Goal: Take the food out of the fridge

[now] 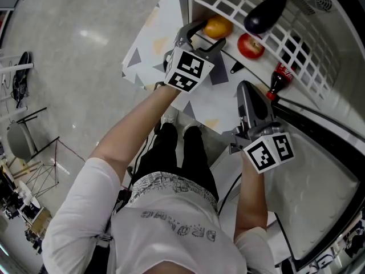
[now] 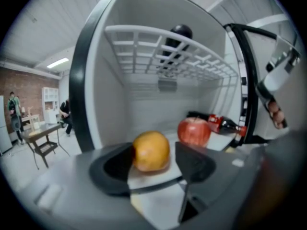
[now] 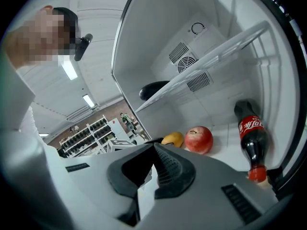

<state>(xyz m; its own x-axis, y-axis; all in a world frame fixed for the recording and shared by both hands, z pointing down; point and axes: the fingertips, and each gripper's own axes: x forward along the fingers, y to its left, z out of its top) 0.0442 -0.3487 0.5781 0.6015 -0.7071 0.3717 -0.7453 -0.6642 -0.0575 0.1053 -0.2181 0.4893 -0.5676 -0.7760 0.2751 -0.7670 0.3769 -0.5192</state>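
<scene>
Fridge floor (image 2: 216, 140): orange (image 2: 151, 151) btw spread jaws of left hand-held gripper (image 2: 154, 155); right hand-held gripper (image 3: 153, 148) closed.

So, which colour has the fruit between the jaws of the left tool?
The fruit is orange; the left gripper view shows it best.

Bright, even light from ceiling strips (image 3: 68, 67), soft glare on floor (image 1: 91, 36), fisheye bending at edges, near foreground blurred

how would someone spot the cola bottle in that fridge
Look into the open fridge, at its floor below the wire shelf. The cola bottle lies on its side right of the apple; it alone is long and dark with a red label.
</scene>
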